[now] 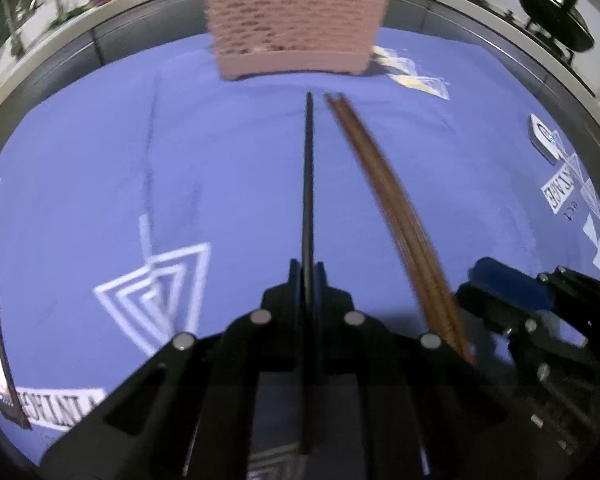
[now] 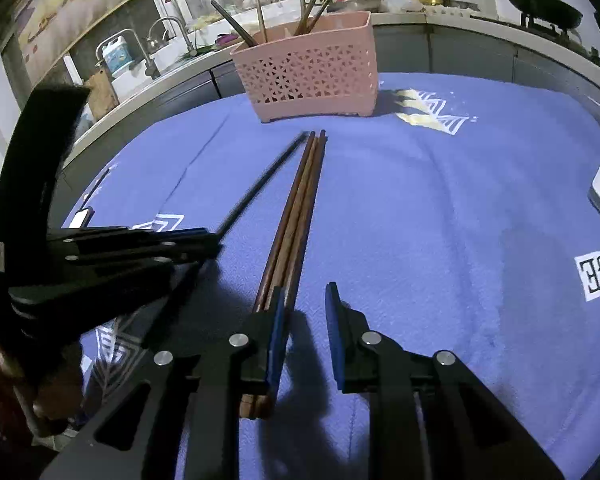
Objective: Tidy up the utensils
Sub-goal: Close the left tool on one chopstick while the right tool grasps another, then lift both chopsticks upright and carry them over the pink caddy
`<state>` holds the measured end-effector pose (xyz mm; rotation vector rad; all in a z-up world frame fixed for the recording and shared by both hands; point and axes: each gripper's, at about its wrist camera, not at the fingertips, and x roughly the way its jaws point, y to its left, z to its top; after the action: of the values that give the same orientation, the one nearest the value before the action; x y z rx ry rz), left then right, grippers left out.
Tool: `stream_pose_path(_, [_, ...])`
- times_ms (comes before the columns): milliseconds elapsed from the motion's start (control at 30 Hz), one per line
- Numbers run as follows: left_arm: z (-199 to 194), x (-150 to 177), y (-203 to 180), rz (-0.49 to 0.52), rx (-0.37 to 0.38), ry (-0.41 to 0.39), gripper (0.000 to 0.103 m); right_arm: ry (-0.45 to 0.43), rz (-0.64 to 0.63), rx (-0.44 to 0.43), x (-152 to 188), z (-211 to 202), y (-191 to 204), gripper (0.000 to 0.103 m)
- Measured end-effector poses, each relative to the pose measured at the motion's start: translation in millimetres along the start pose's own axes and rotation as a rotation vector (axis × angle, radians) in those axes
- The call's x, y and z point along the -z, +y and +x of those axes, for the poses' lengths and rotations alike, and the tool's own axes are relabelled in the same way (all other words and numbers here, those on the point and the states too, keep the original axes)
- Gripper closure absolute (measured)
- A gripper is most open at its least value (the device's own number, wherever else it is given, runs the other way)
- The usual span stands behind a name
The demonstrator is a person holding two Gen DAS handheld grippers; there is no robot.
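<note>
Left gripper (image 1: 308, 276) pinches a black chopstick (image 1: 308, 184) pointing toward the pink basket (image 2: 308, 68) on the blue cloth (image 2: 440, 220), while the right gripper (image 2: 304, 308) stands open, brown chopsticks (image 2: 296, 216) lying just outside its left finger

Bare blue cloth (image 2: 440, 240) lies open rightward — ahead, the pink basket (image 2: 312, 68) blocks; brown chopsticks (image 2: 296, 216) lie between.

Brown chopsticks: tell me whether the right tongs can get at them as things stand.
Probably yes. The right tongs are open beside the brown chopsticks, which lie just outside their left finger on the blue cloth, nothing covering them; a small leftward shift should straddle them.
</note>
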<state>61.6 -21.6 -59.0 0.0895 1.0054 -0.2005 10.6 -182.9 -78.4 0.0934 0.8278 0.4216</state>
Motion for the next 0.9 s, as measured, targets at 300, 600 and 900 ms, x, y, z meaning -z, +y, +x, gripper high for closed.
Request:
stream_pose_path(300, [-14.0,20.3,26.6,-0.041,-0.010,0.017,0.096,0.005,-0.033,0.057,-0.8,7.5,2.1,0.080])
stream_pose_path(600, [-7.2,7.7,20.7,-0.012,-0.044,0.003,0.093,0.010,-0.007,0.088,-3.0,7.7,-10.7,0.096])
stream_pose_path(900, [-15.6,22.0,38.8,-0.028,0.027,0.035,0.096,0.102,0.059,0.040,16.9,-18.8,-39.8,0.096])
